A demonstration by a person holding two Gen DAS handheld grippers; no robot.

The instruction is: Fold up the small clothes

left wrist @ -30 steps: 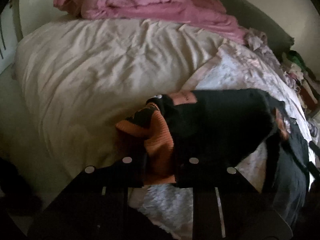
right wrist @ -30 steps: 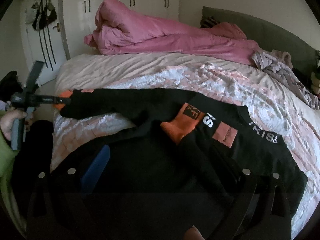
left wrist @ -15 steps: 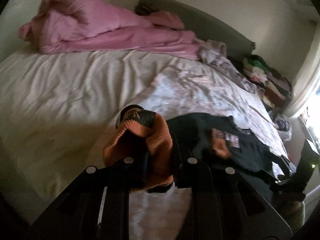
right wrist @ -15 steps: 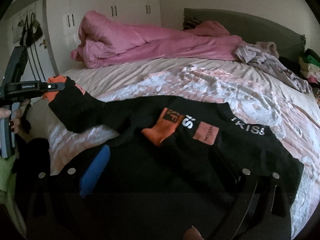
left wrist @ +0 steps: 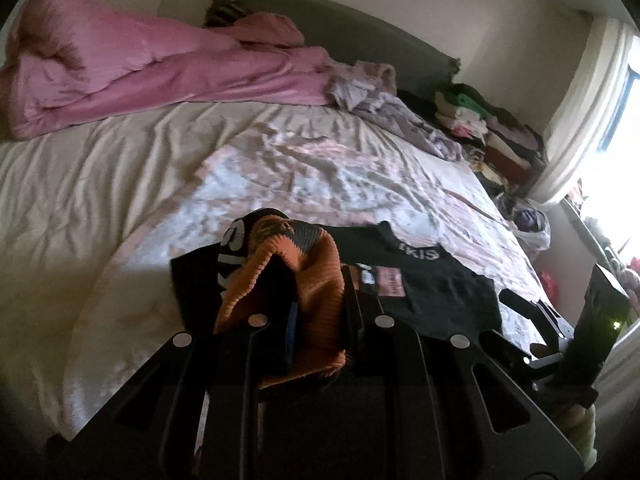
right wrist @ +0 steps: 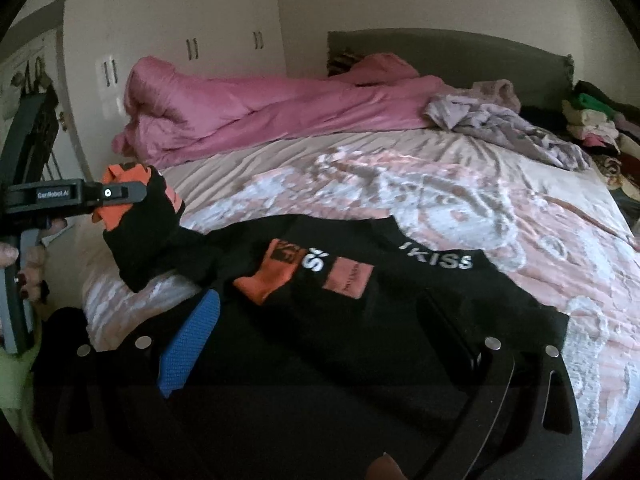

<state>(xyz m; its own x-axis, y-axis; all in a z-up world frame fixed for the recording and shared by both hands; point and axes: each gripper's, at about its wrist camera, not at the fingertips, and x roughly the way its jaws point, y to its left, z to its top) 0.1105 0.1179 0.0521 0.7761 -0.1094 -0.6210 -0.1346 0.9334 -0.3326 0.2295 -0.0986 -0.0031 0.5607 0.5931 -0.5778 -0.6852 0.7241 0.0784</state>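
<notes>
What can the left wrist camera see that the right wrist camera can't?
Only the left wrist view shows the bright window. Only the right wrist view shows the white wardrobe doors and the left hand-held gripper from the side, shut on the orange ribbed cuff. Both show the black sweatshirt with white lettering, the pink duvet and the grey headboard.

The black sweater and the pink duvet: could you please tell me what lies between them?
Only the rumpled pink-and-white bedspread separates the black sweater from the pink duvet, in both views.
</notes>
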